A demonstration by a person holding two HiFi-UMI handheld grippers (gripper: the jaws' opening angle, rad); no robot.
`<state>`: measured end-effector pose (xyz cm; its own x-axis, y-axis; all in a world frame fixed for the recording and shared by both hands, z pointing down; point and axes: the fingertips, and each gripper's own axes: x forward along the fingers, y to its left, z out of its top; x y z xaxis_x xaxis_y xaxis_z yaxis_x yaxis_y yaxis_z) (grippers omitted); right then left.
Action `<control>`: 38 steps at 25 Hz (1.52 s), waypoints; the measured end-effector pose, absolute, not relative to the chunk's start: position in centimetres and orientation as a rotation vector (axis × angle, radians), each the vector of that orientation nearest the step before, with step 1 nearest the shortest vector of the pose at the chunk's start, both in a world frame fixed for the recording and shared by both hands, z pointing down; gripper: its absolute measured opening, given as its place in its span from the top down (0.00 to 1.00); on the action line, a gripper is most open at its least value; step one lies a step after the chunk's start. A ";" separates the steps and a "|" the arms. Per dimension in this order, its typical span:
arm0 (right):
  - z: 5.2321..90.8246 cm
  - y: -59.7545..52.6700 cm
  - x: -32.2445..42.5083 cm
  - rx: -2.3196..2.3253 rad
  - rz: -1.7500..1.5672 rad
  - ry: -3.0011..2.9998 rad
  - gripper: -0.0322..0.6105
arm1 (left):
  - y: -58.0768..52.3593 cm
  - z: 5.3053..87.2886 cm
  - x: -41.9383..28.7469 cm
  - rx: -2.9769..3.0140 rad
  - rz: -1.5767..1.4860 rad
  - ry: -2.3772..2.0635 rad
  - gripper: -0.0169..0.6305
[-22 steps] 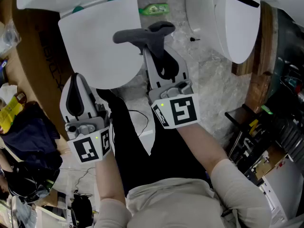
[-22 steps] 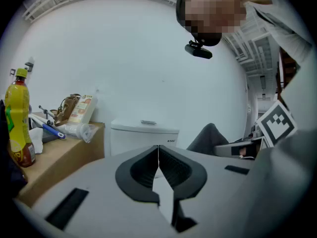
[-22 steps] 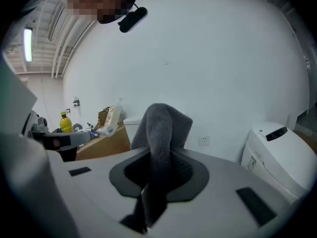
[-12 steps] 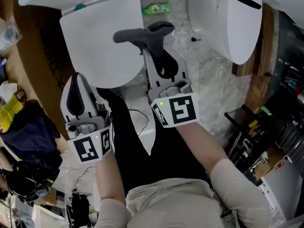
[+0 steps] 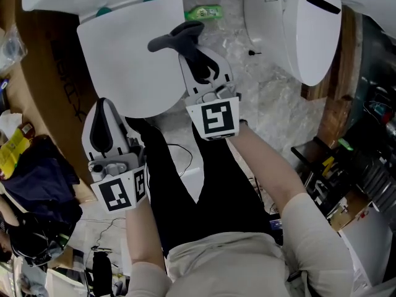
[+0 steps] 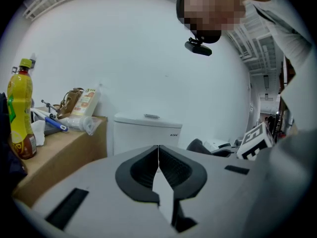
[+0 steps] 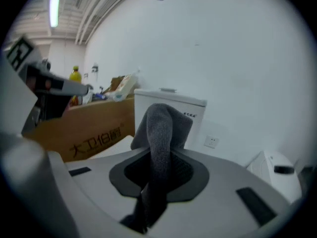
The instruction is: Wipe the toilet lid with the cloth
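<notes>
Even indoor light, ceiling tube (image 7: 53,11) glowing; gripper views fisheye-warped, dark corners, mild blur

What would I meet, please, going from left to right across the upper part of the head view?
Brown cardboard box → white toilet lid → grey cloth at the lid's right edge, held by the right gripper → second white toilet.

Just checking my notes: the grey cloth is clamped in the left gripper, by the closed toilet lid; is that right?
Not quite: the right gripper view shows the grey cloth clamped in the right gripper, not the left gripper, by the closed toilet lid.
</notes>
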<state>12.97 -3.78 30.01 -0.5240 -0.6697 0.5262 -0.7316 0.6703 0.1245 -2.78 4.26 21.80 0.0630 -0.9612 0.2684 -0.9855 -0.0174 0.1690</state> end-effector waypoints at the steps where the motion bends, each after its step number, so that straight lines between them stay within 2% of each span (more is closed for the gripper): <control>1: 31.0 -4.3 12.4 1.017 0.059 -2.320 0.84 | 4.3 22.1 -2.8 2.035 0.117 -1.951 0.95; 9: 39.4 -9.4 10.9 0.526 -0.527 -1.986 0.84 | 4.1 23.4 -3.2 1.984 0.139 -1.946 0.95; 17: 44.4 -13.5 9.1 0.314 -0.831 -1.790 0.84 | 3.6 24.2 -3.1 1.943 0.156 -1.956 0.95; 25: 48.1 -16.8 8.5 0.226 -0.877 -1.687 0.84 | 3.5 25.6 -2.9 1.915 0.167 -1.943 0.95; 38: 51.1 -13.2 9.9 0.141 -0.795 -1.613 0.84 | 4.0 26.1 -2.7 1.917 0.148 -1.909 0.95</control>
